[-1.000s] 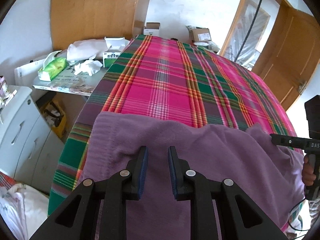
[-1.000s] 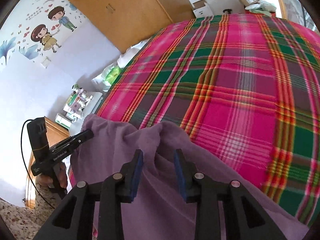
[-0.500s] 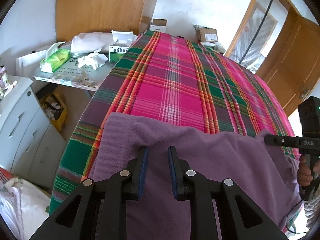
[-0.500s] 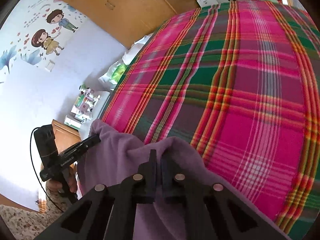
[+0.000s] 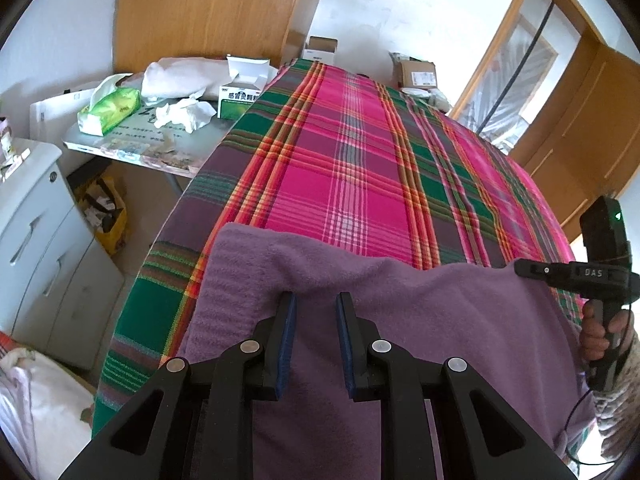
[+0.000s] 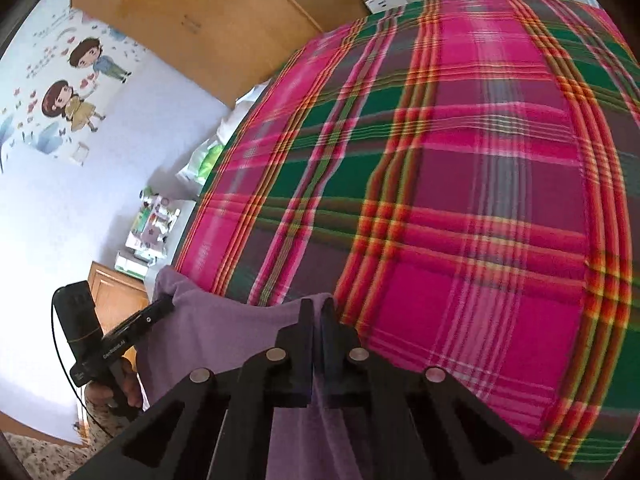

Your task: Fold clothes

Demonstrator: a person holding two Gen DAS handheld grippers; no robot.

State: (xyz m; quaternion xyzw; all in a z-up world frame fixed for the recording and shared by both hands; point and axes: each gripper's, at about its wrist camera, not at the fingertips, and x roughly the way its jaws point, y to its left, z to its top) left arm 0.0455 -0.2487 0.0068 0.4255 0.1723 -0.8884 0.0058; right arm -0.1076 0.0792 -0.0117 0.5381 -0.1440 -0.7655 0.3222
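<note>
Your right gripper pinches purple garment edge; left gripper gapes, empty, above cloth. One-sided lift toward 12 o'clock: fold skews.

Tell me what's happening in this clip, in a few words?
A person with a gripper in each hand is folding a purple garment on a bed with a plaid sheet. The right gripper is shut on the garment's far edge. The left gripper is open, its fingers over the cloth near the other end of that edge, not yet gripping. The garment lies spread at the near end of the bed.
</note>
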